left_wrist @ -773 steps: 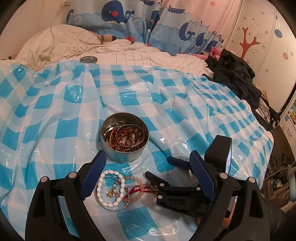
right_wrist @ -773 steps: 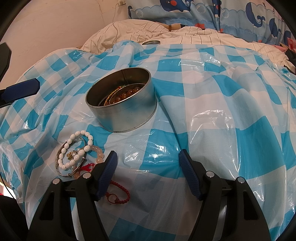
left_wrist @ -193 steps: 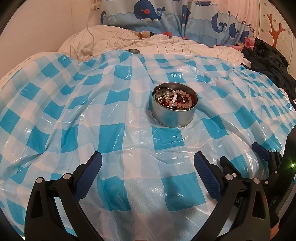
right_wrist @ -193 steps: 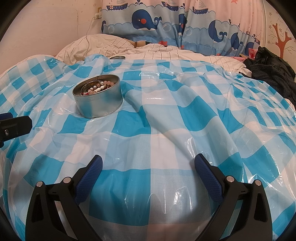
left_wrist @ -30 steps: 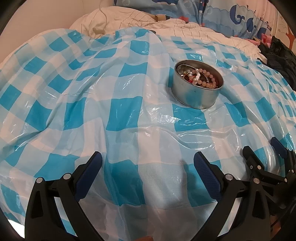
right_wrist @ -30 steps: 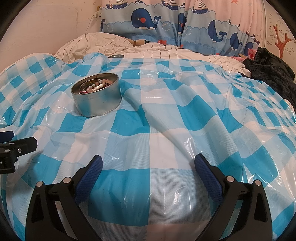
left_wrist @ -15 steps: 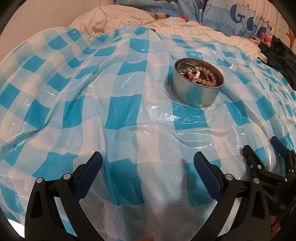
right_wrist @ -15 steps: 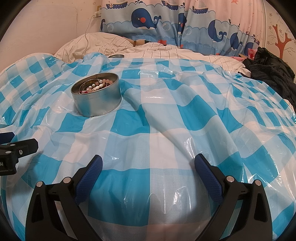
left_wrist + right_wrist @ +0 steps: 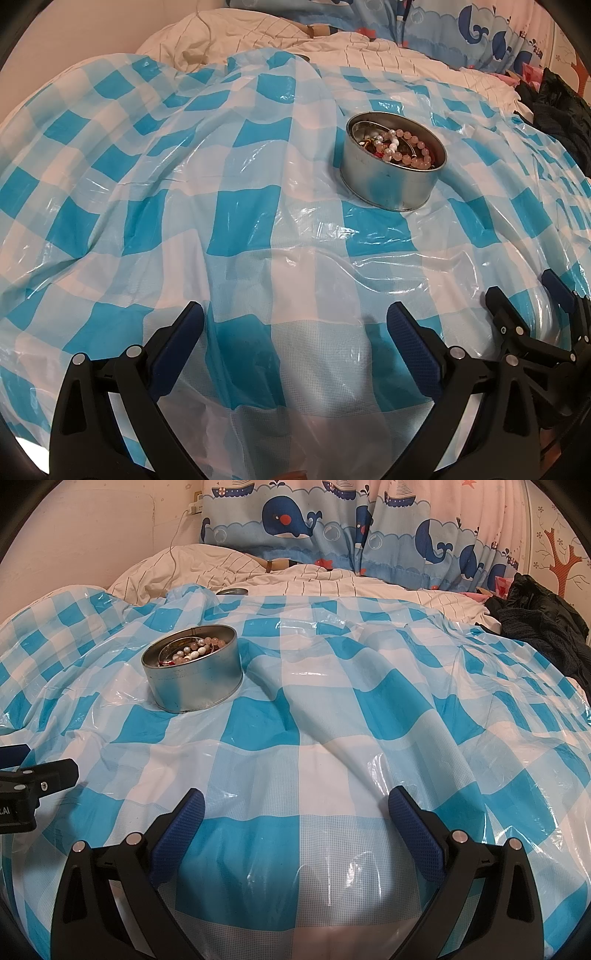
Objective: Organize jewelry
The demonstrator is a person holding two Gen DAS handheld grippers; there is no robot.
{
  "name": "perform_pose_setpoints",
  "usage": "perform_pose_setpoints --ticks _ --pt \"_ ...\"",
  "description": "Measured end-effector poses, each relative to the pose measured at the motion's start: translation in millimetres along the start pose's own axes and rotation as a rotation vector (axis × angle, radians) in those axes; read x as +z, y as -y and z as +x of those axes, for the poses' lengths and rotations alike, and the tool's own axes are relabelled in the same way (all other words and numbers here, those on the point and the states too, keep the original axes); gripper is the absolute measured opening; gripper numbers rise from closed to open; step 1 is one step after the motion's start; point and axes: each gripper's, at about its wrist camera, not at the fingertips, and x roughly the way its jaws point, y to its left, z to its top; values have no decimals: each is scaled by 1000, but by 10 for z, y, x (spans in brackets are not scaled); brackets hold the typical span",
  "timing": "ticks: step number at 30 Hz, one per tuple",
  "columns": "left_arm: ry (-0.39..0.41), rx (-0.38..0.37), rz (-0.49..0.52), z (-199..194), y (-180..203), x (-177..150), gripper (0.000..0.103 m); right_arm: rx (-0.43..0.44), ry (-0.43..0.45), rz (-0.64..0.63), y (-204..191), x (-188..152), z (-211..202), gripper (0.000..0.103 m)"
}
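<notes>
Left gripper [image 9: 294,332] and right gripper [image 9: 295,818] both gape wide, empty.

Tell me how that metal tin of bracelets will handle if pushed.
The metal tin is low and wide, so it probably won't tip. The glossy checkered plastic sheet under it lies wrinkled over soft bedding, so it may slide unevenly or drag the sheet. Its beaded bracelets would likely shift.

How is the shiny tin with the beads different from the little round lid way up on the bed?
The tin is a tall open can with bead bracelets piled inside; the lid is flat and holds nothing that I can see. The tin sits on the blue checked plastic sheet, while the lid lies past its edge on the striped bedding. The tin looks bigger, being nearer. Both are round, silvery metal.
</notes>
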Motion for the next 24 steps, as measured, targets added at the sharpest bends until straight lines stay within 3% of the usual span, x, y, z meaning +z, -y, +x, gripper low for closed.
perform_pose_setpoints --ticks 24 --pt "-7 11 8 45 2 -19 95 -1 -1 -1 1 -2 1 96"
